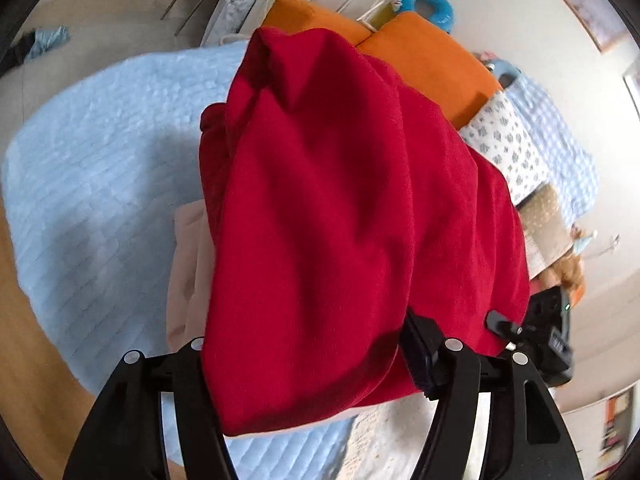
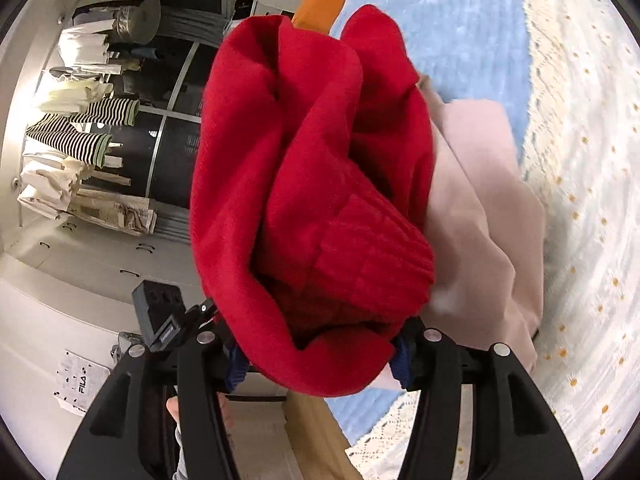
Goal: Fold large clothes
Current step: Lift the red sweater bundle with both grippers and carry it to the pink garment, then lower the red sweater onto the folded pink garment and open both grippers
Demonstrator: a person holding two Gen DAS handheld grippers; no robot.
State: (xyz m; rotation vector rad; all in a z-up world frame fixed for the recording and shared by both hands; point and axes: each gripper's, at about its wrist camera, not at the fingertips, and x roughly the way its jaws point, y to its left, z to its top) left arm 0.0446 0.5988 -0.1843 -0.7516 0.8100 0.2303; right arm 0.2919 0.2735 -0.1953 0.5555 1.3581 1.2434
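Observation:
A red knit sweater [image 1: 328, 216] hangs bunched in front of both cameras, lifted above the light blue bedspread [image 1: 88, 168]. My left gripper [image 1: 320, 364] is shut on the sweater's edge, the cloth draped over its fingers. My right gripper [image 2: 320, 356] is shut on another part of the sweater [image 2: 304, 184], with a ribbed cuff [image 2: 380, 256] hanging in front. A pale pink garment [image 2: 480, 200] lies on the bed under the sweater; it also shows in the left wrist view [image 1: 188, 272]. The fingertips of both grippers are hidden by cloth.
Orange cushions [image 1: 424, 52] and patterned pillows [image 1: 508, 148] lie at the head of the bed. A white lace blanket [image 2: 588, 200] covers the bed's right side. An open wardrobe with hanging clothes [image 2: 84, 132] stands to the left. Wood floor [image 1: 24, 340] borders the bed.

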